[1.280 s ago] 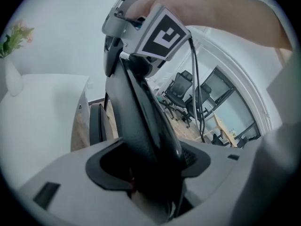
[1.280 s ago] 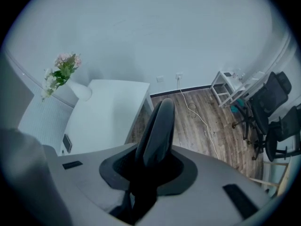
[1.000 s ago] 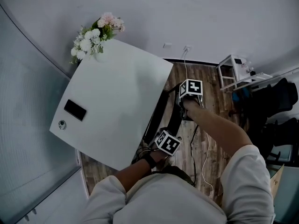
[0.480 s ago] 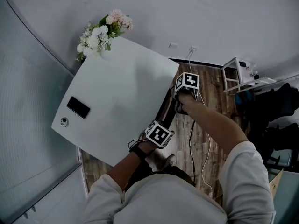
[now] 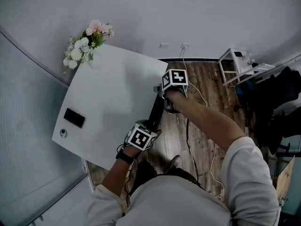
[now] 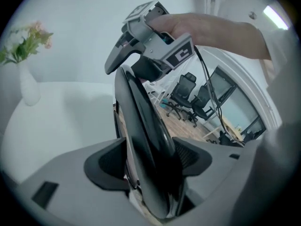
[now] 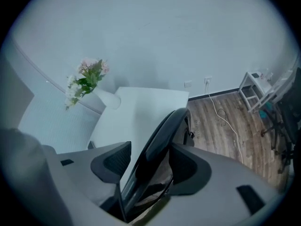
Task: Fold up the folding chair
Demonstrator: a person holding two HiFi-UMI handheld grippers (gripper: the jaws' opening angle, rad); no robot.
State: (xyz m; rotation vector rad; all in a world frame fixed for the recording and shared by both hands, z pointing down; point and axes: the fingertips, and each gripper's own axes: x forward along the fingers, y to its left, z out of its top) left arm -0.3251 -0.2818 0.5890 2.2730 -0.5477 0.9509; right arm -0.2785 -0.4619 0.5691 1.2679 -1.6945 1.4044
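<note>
The black folding chair stands folded flat beside the white table. In the head view my left gripper is at its near end and my right gripper at its far end. Seen from the left gripper view, the chair's rounded edge runs between my left gripper's opening jaws, with a gap at the left pad; the right gripper is farther along that edge. In the right gripper view the chair lies between my right gripper's opening jaws, clear of the left pad.
On the table are a vase of flowers, a dark phone and a small round object. A white cable trails over the wooden floor. A white stand and dark clothing are at the right.
Both grippers and the chair have shifted left, up against the table's edge. The left gripper now lies over the table's corner.
</note>
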